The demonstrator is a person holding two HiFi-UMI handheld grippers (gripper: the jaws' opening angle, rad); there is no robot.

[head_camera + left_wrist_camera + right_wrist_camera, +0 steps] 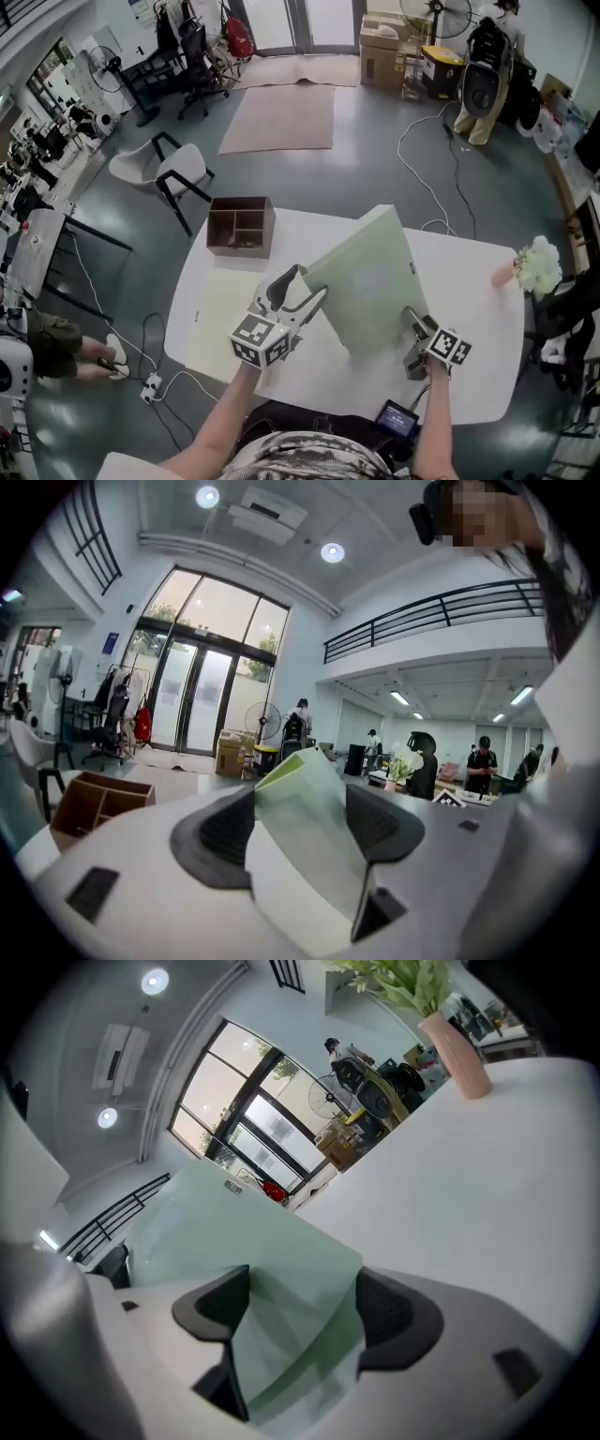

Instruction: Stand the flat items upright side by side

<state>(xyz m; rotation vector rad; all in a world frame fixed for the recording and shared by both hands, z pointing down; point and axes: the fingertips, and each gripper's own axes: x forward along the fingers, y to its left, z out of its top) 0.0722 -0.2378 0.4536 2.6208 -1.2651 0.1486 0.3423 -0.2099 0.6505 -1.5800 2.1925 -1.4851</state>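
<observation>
A large pale green folder [370, 286] stands tilted over the white table [469, 281], its lower corner near the tabletop. My left gripper [302, 284] is shut on the folder's left edge; in the left gripper view the green folder [305, 789] fills the gap between the dark pads [225, 829]. My right gripper [413, 324] is shut on the folder's lower right edge, and in the right gripper view the green sheet [234, 1232] sits wedged between both pads [386, 1314]. A second flat item, a pale yellow folder [217, 323], lies flat on the table at the left.
A brown compartment box [241, 226] stands at the table's back left corner. A pink vase with white flowers [532, 268] sits at the right edge. A small dark device [396, 418] lies at the front edge near the person. Chairs and cables surround the table.
</observation>
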